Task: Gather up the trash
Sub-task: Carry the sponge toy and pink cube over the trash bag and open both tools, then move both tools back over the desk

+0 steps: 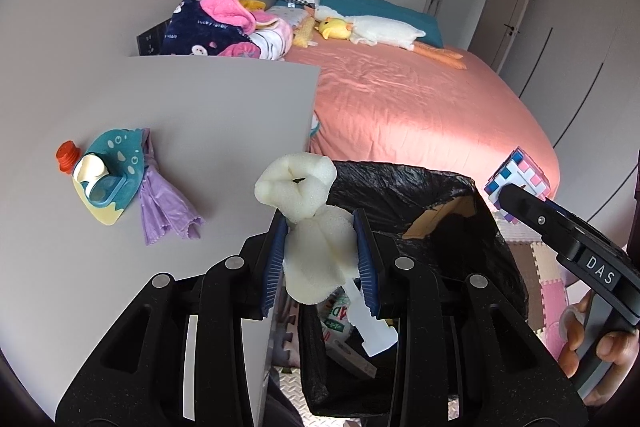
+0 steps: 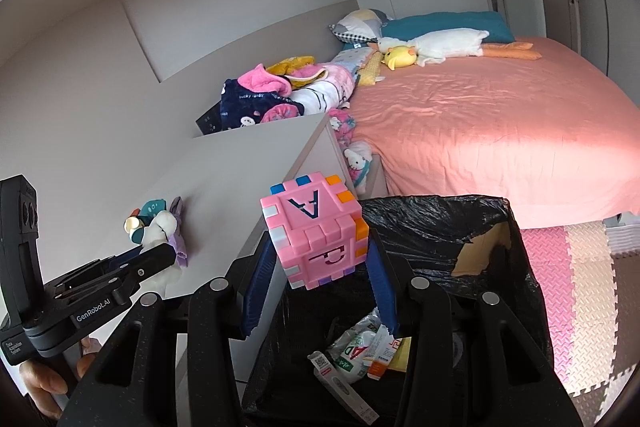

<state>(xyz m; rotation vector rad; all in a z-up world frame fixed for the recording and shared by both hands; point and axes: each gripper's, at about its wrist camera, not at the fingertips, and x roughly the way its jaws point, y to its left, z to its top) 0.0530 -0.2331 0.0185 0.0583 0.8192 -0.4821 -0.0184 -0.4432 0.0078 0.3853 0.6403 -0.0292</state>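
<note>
On the grey desk [image 1: 180,115], at far left: a teal-and-yellow pouch [image 1: 110,175] with an orange cap [image 1: 67,155], lying flat, a crumpled purple bag [image 1: 162,199] touching its right side. Further right, at the desk's near corner: left hand-held gripper [image 1: 320,255], blue pads pinching a wad of cream foam [image 1: 308,211] at its lower half, the upper part bulging out above the fingertips. Held just above the near rim of a bin lined with a black bag [image 1: 420,195]; printed cartons and wrappers [image 2: 360,347] lying at the bottom. Right of that, over the same bin: right hand-held gripper [image 2: 320,263], clamped on a pink foam cube [image 2: 316,231] with a dark letter A on top and orange, blue and white tabs along its edges. Beyond the bin, a bed with a salmon cover [image 2: 500,131], a white plush goose [image 2: 440,45] and a yellow plush [image 2: 400,57] near the pillows. At far right, pink and cream floor mats [image 2: 572,267].
</note>
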